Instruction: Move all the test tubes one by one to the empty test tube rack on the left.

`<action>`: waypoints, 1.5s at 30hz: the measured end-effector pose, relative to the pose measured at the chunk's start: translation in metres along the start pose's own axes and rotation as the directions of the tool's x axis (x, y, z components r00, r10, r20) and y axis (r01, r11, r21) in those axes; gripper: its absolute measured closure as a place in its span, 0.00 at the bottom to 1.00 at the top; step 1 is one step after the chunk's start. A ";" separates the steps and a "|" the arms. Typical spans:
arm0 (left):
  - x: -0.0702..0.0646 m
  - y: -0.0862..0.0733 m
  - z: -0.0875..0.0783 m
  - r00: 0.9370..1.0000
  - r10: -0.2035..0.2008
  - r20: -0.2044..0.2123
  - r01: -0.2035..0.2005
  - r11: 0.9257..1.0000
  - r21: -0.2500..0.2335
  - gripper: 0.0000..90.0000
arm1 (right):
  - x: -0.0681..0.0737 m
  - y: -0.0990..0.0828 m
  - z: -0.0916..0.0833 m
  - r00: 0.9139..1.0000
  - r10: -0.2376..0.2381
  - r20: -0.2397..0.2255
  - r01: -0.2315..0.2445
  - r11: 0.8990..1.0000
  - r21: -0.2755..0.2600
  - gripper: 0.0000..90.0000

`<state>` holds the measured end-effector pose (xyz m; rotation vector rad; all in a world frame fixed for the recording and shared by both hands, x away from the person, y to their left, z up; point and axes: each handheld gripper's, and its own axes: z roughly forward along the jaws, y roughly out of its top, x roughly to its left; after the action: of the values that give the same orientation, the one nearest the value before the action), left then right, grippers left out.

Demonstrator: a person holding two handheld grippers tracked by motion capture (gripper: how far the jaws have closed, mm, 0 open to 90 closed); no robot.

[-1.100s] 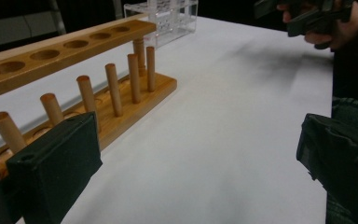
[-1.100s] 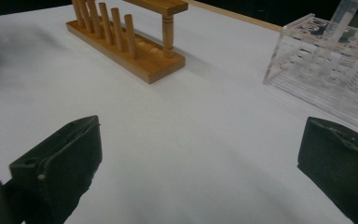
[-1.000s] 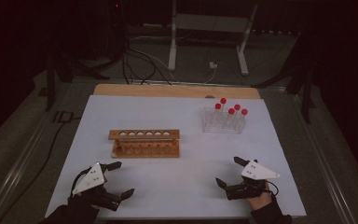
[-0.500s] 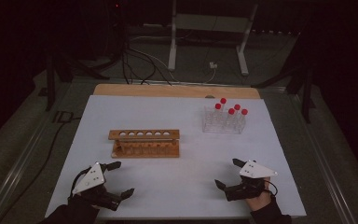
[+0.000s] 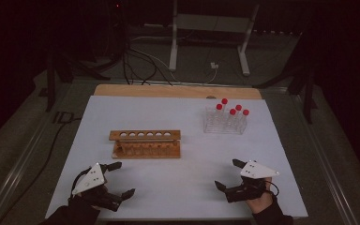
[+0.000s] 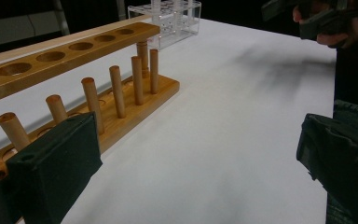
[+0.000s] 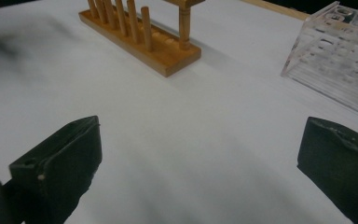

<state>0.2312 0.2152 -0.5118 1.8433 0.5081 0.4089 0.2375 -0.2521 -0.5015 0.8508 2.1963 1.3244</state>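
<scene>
A wooden test-tube rack (image 5: 145, 143) with a row of empty holes stands at the table's middle left; it also appears as the rack (image 6: 88, 88) and the rack (image 7: 140, 35) in the gripper views. A clear plastic rack (image 5: 225, 122) holds several red-capped tubes (image 5: 229, 111) at the back right. My left gripper (image 5: 121, 179) hovers open near the front left edge, nothing between its jaws. My right gripper (image 5: 228, 174) is open at the front right, also empty. The clear rack (image 7: 340, 60) sits ahead of the right gripper.
The white table top (image 5: 187, 159) has a wooden strip (image 5: 178, 91) along its far edge. Cables (image 5: 136, 65) and a metal stand (image 5: 206, 42) lie on the floor beyond it. The other hand's gripper (image 6: 326, 18) shows at the upper right of the left gripper view.
The right gripper has shifted slightly toward the front edge and turned a little. The left gripper and both racks stay where they were.
</scene>
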 end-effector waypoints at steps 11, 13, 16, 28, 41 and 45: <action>0.000 0.001 0.000 1.000 0.001 0.003 -0.001 1.000 -0.002 0.00 | -0.001 0.024 -0.010 0.999 0.021 0.025 -0.020 0.999 -0.050 0.00; 0.000 0.001 0.000 1.000 0.001 0.005 -0.001 1.000 -0.001 0.00 | -0.003 0.030 -0.013 0.999 0.026 0.033 -0.023 0.997 -0.068 0.00; 0.000 0.001 0.000 1.000 -0.001 0.007 0.001 1.000 0.000 0.00 | -0.008 0.044 -0.019 0.999 0.028 0.046 -0.023 0.994 -0.107 0.00; 0.000 0.001 0.000 1.000 -0.006 0.013 0.006 1.000 -0.007 0.00 | -0.032 0.076 -0.025 0.994 0.030 0.108 -0.011 0.985 -0.170 0.00; 0.000 0.001 -0.001 1.000 -0.010 0.016 0.010 1.000 -0.008 0.00 | -0.066 0.082 -0.009 0.987 0.083 0.137 -0.063 0.987 -0.147 0.00; 0.000 0.001 -0.001 1.000 -0.008 0.019 0.008 1.000 -0.011 0.00 | -0.075 0.080 -0.004 0.984 0.093 0.154 -0.072 0.988 -0.135 0.00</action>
<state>0.2312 0.2157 -0.5109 1.8322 0.4997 0.3879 0.3113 -0.2788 -0.4240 0.9723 1.9502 1.3698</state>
